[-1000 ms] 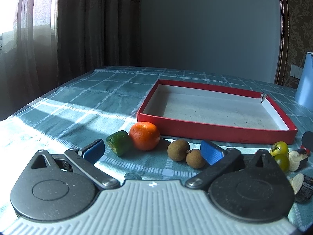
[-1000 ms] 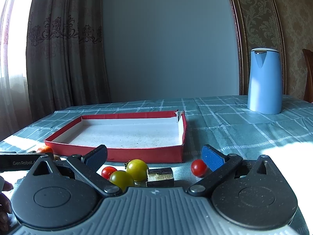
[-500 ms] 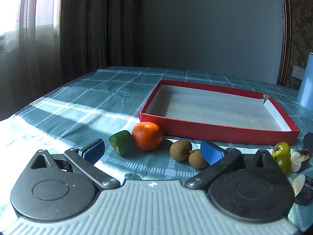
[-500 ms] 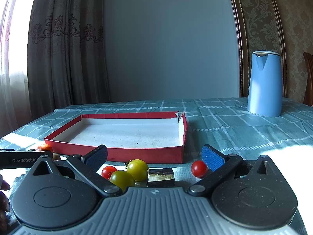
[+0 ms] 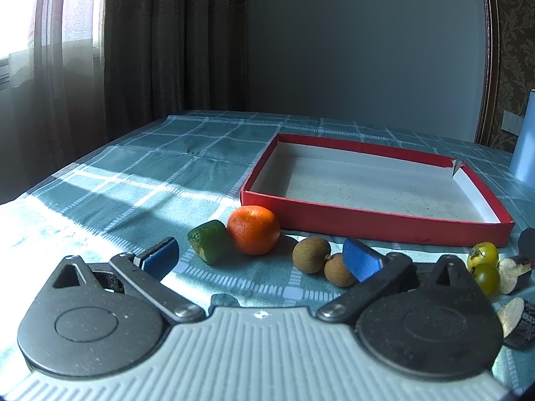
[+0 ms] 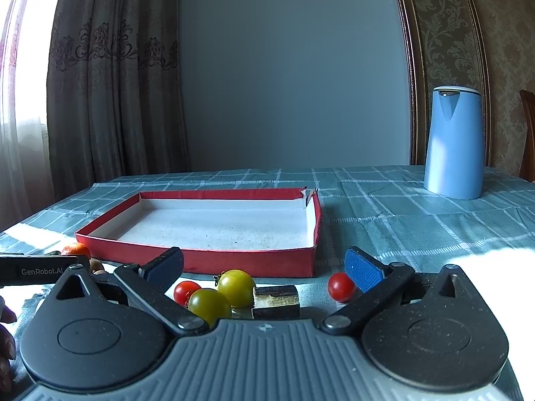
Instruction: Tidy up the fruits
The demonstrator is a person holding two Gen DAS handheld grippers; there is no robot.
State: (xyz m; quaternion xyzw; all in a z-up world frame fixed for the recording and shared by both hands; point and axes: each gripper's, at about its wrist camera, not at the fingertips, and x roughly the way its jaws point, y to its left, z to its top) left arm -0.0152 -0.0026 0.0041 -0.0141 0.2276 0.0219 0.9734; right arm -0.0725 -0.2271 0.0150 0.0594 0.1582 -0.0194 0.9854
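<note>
A: What is the left wrist camera showing?

B: The left gripper is hovering low over the checked tablecloth, its blue pads spread wide and gripping nothing. Just ahead, a mandarin is touching a green fruit chunk. Two brown longans are lying side by side to their right, the nearer one half hidden behind the right pad.

A: And the container?

B: The red tray is sitting just behind the fruit, with nothing in it, so I judge the sorting is only starting. The wide spread looks readied for the mandarin.

A: Now the right wrist view?

B: The right gripper is also spread apart and carrying nothing. Between its pads, two yellow-green cherry tomatoes are touching each other, with a red cherry tomato beside them, a dark cut piece I cannot identify, and another red tomato near the right pad.

A: Anything further off?

B: A blue kettle is standing well apart, clear of the work. The fruit is lying along the tray's near wall, probably so each lift stays short.
</note>
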